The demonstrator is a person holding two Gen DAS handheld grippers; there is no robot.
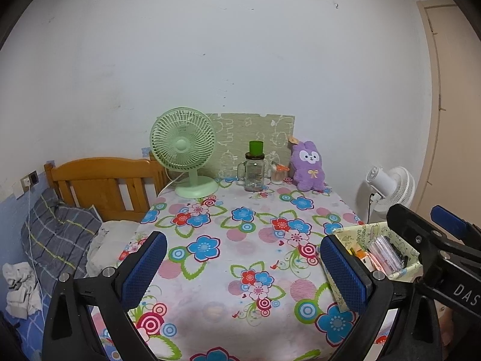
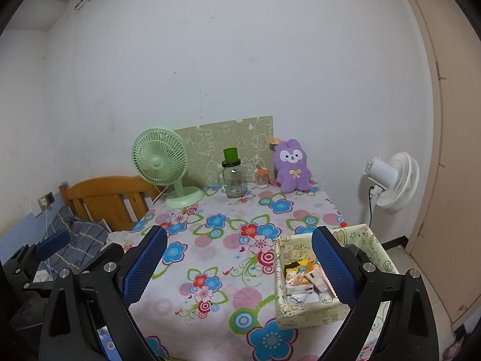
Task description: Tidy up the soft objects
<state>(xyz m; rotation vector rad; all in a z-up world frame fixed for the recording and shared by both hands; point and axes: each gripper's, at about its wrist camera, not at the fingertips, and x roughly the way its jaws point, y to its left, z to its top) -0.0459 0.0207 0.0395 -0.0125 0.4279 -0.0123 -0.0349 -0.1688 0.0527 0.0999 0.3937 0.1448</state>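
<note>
Both grippers, left gripper (image 1: 243, 266) and right gripper (image 2: 239, 266), hover spread and empty; purple plush rabbit (image 2: 291, 167) sits beyond the patterned box (image 2: 303, 310), so approach low, pinching its body.

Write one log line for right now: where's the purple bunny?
purple bunny: upright, far table edge, untouched | left tongs: open, empty | right tongs: open, empty | box: near right
</note>
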